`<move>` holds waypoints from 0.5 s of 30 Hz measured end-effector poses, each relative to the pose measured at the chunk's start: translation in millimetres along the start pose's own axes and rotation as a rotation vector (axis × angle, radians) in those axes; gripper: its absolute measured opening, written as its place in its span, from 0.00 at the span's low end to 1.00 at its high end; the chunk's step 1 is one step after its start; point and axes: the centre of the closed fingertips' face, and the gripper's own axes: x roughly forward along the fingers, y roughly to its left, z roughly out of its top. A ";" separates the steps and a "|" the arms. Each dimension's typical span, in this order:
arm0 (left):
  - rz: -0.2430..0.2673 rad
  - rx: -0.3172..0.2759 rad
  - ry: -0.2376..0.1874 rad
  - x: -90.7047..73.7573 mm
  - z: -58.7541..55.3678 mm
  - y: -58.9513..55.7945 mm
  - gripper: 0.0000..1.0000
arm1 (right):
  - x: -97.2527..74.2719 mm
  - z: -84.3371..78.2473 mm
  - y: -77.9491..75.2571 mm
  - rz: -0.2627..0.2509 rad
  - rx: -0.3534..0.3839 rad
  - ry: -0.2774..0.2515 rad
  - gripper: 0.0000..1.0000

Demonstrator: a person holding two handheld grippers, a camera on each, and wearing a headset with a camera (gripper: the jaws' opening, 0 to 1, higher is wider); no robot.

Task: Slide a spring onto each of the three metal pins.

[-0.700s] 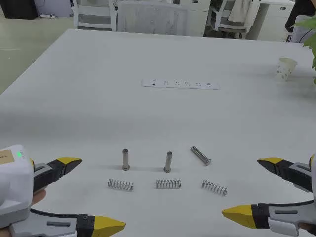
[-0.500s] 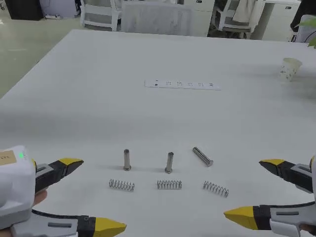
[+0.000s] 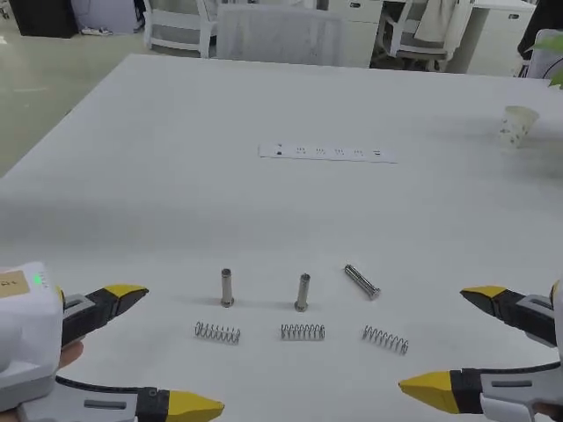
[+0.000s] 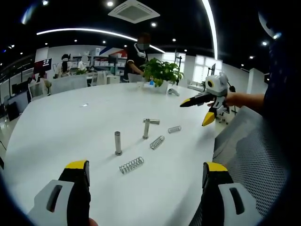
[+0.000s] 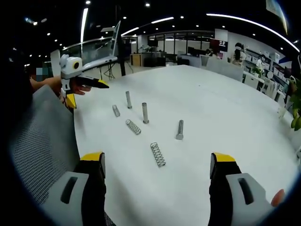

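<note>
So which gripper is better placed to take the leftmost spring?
Left. The left gripper is open and sits nearest the leftmost spring; the right gripper, also open, hangs at the other end of the row.

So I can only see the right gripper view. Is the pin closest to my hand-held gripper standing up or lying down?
Observer: Lying down. In the head view the right pin lies on its side on the table, while the left pin and middle pin stand upright.
Operator: Ok, is there other stuff further back?
Observer: Yes, a white power strip lies flat beyond the pins.
Operator: Anything else?
Observer: A paper cup stands near the table's far right edge.
</note>
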 end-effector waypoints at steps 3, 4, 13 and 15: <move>-0.001 0.000 0.001 0.4 -0.5 -0.4 0.97 | -0.1 -0.7 0.1 0.000 0.001 0.001 0.93; 0.000 -0.001 0.000 0.4 -0.6 -0.4 0.97 | -0.1 -0.9 0.1 -0.001 0.002 0.001 0.93; 0.001 -0.002 0.002 0.4 -2.4 -1.0 0.97 | -0.4 -2.9 0.6 -0.002 0.005 0.001 0.93; 0.002 -0.002 0.001 0.4 -2.2 -1.2 0.97 | -0.4 -4.0 0.4 -0.002 0.005 0.005 0.92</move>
